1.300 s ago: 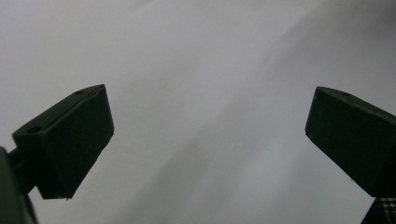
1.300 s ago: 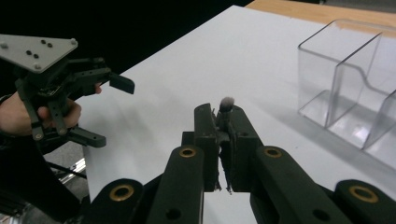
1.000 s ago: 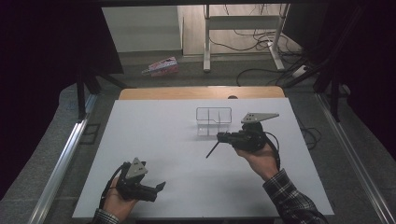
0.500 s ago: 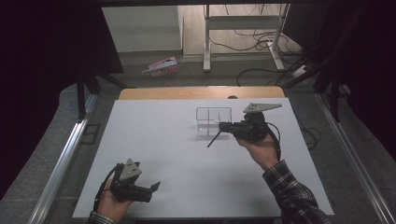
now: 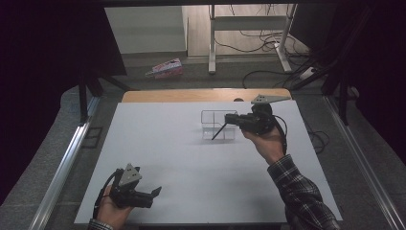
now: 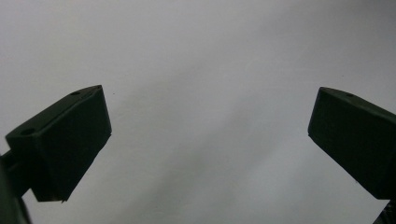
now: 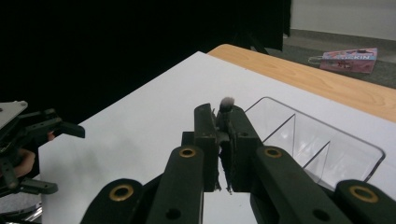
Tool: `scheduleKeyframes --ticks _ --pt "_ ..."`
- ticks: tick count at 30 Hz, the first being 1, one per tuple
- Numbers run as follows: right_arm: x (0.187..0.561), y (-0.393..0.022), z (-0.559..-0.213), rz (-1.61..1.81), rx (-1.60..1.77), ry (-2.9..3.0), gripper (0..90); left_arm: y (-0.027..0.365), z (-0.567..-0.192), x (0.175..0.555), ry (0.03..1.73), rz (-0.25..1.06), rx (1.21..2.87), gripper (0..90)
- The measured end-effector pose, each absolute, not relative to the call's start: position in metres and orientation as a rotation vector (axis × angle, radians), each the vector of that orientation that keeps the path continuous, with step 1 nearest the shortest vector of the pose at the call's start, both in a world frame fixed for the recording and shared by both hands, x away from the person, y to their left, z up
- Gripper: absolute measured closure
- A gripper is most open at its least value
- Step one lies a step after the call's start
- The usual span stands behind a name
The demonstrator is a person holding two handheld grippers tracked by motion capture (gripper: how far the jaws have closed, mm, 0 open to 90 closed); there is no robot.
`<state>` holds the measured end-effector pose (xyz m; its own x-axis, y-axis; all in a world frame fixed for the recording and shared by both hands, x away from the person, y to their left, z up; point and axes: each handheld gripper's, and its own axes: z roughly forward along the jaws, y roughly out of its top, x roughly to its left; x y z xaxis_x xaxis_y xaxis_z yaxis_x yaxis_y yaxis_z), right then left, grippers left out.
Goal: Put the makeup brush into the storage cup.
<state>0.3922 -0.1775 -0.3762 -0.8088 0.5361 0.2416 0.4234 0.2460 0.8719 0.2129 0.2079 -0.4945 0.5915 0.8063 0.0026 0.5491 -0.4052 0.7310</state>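
Note:
My right gripper [image 5: 233, 120] is shut on a thin black brush [image 5: 218, 132] that slants down to the left over a clear plastic organizer [image 5: 210, 115] with compartments. In the right gripper view the jaws of the right gripper [image 7: 223, 126] pinch the brush [image 7: 227, 103], whose pale bristle tip sticks out above them; the organizer [image 7: 322, 144] lies just beyond to the right. My left gripper [image 5: 155, 192] rests low at the near left of the white table [image 5: 167, 153], open. In the left gripper view the left gripper [image 6: 210, 130] stands wide apart over bare white surface.
A wooden strip [image 5: 158, 96] edges the table's far side. On the floor beyond lie a pink box [image 5: 165, 68], cables and a white desk frame [image 5: 213, 43]. Metal rails [image 5: 67, 163] run along both sides. The left gripper [image 7: 32, 135] shows at the left of the right gripper view.
My right gripper has lifted and moved away from the person toward the organizer, carrying the brush. The left gripper has stayed about where it was.

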Motion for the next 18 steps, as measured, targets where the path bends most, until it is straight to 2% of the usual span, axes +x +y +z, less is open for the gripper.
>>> scheduleKeyframes --ticks 18 --pt "0.419 -0.17 -0.366 1.589 0.941 2.333 84.7 0.209 -0.495 0.212 1.073 0.465 2.112 0.0"
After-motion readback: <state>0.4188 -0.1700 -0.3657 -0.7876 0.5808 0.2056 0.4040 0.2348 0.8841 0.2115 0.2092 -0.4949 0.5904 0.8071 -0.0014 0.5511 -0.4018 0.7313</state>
